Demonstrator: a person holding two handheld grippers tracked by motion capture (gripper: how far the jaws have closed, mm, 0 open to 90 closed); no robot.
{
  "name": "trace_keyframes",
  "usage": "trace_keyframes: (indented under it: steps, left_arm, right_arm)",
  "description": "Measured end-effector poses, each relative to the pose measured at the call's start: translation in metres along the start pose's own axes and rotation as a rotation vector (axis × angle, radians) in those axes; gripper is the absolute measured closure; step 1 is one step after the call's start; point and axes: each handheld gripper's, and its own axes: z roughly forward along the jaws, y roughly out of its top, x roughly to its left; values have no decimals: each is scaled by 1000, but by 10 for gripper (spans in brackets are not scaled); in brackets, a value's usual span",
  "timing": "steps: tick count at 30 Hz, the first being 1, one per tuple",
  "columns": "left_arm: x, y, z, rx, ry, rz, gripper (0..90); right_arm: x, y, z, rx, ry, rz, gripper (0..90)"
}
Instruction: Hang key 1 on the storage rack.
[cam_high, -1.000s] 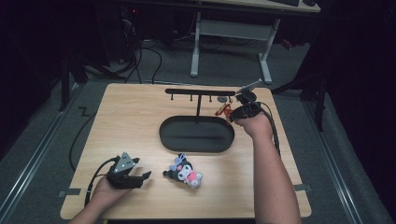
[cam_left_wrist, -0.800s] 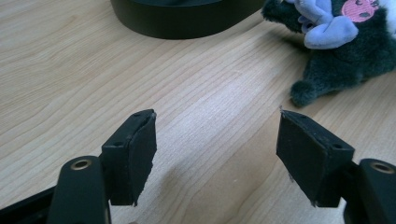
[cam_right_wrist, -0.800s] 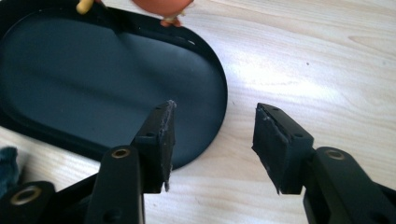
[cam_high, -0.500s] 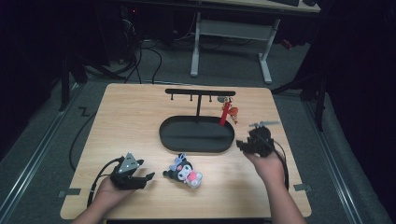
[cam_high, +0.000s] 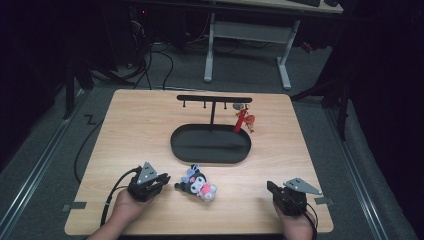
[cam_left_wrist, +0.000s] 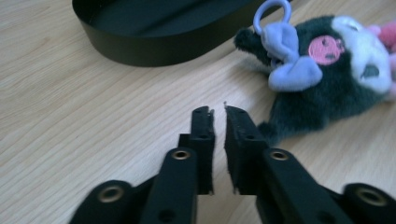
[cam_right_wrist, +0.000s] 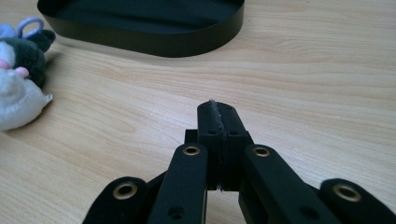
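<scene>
on the near edge of the wooden table (cam_high: 135, 130) we're resting both hands. we're holding the left gripper (cam_left_wrist: 218, 112) just left of the plush keychain (cam_high: 197, 184), tips pointing at it and not touching. its jaws have just been closing; in the left gripper view we're seeing them nearly pressed together, a thin slit between the pads, nothing in it. in that view the plush keychain (cam_left_wrist: 322, 70) is lying on its side just right of the tips: dark fur, white face, pink patch, lilac bow, with a lilac ring at the top.

we're holding the right gripper (cam_right_wrist: 218, 106) at the near right corner, well apart from the plush. its jaws have just been closing too; in the right gripper view we're seeing the pads fully pressed together, nothing between them, tips low over bare wood. in the high view the right gripper (cam_high: 270, 188) is sitting level with the left gripper (cam_high: 164, 181), plush between them but much nearer the left.

behind the plush we're seeing the black oval tray (cam_high: 180, 150) at mid table, a t-shaped black hook rack (cam_high: 212, 98) rising from its far side. a red charm (cam_high: 242, 120) is hanging from the rack's right end, above the tray's far right rim. the tray wall (cam_right_wrist: 140, 39) is showing at the top of both gripper views, plush near it, not touching.
</scene>
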Motion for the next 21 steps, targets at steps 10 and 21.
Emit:
trace_keyframes:
  steps: [10, 21]
  left_arm:
    - [-26, 9, 27, 37, 9, 0, 867]
    - [-84, 36, 62, 46, -76, 44, 876]
  right_arm:
    - [14, 1, 6, -4, 20, -68, 852]
    - [6, -1, 1, -9, 25, -42, 852]
